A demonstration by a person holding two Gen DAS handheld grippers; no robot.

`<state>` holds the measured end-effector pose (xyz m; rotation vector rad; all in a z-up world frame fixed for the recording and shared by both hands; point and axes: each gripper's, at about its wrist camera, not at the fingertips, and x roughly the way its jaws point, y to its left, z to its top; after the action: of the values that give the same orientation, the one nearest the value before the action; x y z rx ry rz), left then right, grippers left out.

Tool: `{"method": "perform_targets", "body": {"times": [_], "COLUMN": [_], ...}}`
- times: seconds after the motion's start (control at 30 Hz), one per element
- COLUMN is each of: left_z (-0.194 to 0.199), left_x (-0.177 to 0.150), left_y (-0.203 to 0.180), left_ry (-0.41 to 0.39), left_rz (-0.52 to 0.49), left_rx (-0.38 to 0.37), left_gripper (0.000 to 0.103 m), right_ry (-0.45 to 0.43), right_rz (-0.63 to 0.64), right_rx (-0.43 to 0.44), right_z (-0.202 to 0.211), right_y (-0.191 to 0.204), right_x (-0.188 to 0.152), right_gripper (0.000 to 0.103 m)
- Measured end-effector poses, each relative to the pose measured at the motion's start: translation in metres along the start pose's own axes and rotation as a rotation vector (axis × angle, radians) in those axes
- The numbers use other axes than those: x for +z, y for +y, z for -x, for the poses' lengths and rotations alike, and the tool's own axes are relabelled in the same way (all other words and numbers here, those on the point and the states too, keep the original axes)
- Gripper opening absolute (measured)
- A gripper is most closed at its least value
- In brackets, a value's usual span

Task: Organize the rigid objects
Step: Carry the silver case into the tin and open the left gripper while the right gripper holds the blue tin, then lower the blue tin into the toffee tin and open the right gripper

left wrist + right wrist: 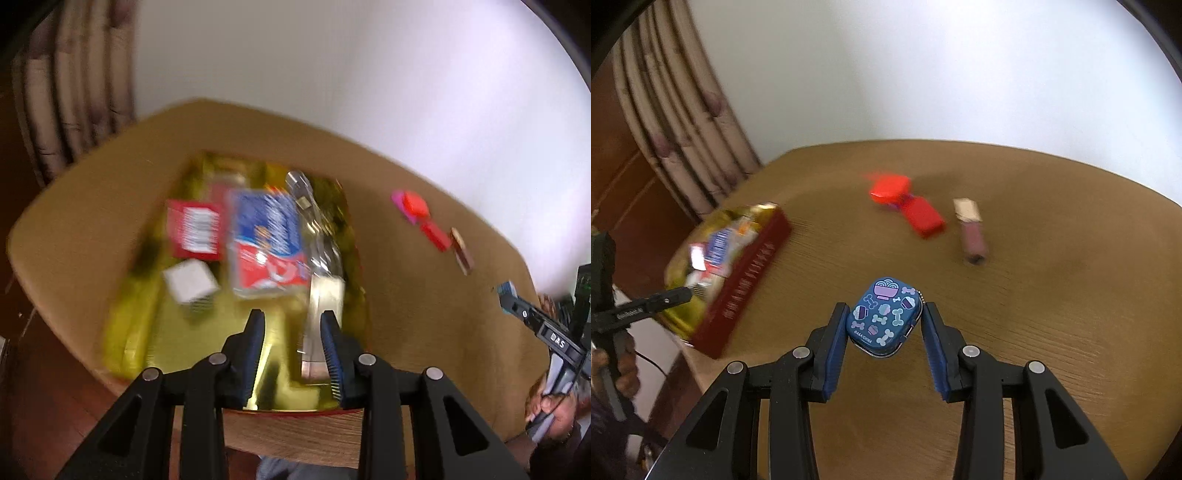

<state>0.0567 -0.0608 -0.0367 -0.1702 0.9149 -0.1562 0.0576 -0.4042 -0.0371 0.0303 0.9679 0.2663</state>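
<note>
Several things already lie in the gold box near the table's left edge. Three stay out near the back edge: a red case, an orange lid, a pink tube. The right gripper pinches a blue tin. The left gripper hangs apart, holding nothing, over the box.

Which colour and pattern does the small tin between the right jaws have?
Blue tin with bones and cupcakes; right wrist view.

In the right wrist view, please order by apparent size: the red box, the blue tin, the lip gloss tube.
1. red box, largest.
2. blue tin, though it is nearest the camera.
3. lip gloss tube, smallest but farther away.
</note>
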Motion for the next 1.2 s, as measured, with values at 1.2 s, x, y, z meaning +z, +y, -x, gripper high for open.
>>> {"method": "perform_targets", "body": {"times": [1.2], "left_z": [0.018], "left_x": [-0.018], "left_y": [0.065], "left_ry": [-0.052], "left_rz": [0.105], "left_rx": [0.099], "left_gripper": [0.036], "right_ry": [0.282], "right_rz": [0.109], "right_rx": [0.251], "right_z": [-0.233], "right_y": [0.214], "right_x": [0.103], "right_gripper": [0.04]}}
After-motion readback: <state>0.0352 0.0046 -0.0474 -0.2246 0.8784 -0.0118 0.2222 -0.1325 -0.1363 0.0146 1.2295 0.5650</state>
